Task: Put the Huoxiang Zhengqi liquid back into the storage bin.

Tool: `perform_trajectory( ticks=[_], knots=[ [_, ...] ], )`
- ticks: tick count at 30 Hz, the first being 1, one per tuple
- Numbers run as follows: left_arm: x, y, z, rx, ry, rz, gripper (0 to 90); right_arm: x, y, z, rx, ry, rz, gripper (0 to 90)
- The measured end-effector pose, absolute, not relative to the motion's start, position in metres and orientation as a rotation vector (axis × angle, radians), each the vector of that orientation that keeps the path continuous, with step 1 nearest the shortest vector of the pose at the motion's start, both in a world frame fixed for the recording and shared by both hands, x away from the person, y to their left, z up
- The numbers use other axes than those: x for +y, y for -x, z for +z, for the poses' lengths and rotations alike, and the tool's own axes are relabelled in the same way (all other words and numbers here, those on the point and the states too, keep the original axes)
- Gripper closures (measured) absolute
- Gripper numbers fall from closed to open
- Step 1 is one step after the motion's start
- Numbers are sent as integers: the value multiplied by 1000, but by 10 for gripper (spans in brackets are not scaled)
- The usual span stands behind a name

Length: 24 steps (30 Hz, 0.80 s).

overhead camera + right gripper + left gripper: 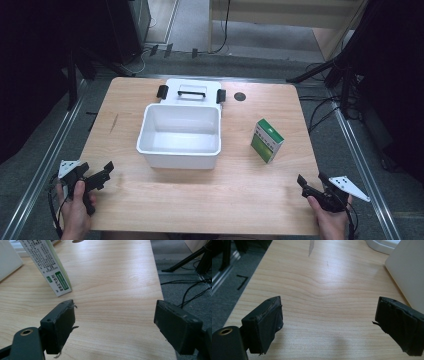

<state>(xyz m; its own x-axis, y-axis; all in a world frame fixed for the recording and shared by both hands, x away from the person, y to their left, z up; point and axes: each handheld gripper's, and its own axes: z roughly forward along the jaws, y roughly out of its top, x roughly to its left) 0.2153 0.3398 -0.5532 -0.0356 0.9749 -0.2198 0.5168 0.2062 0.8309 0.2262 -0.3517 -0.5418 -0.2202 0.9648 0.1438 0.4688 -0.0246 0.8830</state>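
Green box [267, 140] upright, seemingly well ahead of wide-spread, empty right hand-held gripper [311, 183].

I have the left gripper [102, 172] over the table's near left corner, jaws spread wide with nothing between them, my left hand [77, 205] wrapped round its grip. The right gripper [311, 184] sits over the near right corner, jaws equally wide and empty, right hand [330, 217] underneath.
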Motion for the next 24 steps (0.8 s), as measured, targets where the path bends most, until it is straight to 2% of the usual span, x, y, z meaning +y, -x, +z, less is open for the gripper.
perform_trajectory(
  ticks=[8,24],
  knots=[
    [337,-211,-553,1615,-1437,738,83,-350,-226,-541,1729,-1500,1186,183],
    [336,-211,-552,1622,-1445,757,89,-341,-231,-536,1807,-1461,1127,194]
  ],
)
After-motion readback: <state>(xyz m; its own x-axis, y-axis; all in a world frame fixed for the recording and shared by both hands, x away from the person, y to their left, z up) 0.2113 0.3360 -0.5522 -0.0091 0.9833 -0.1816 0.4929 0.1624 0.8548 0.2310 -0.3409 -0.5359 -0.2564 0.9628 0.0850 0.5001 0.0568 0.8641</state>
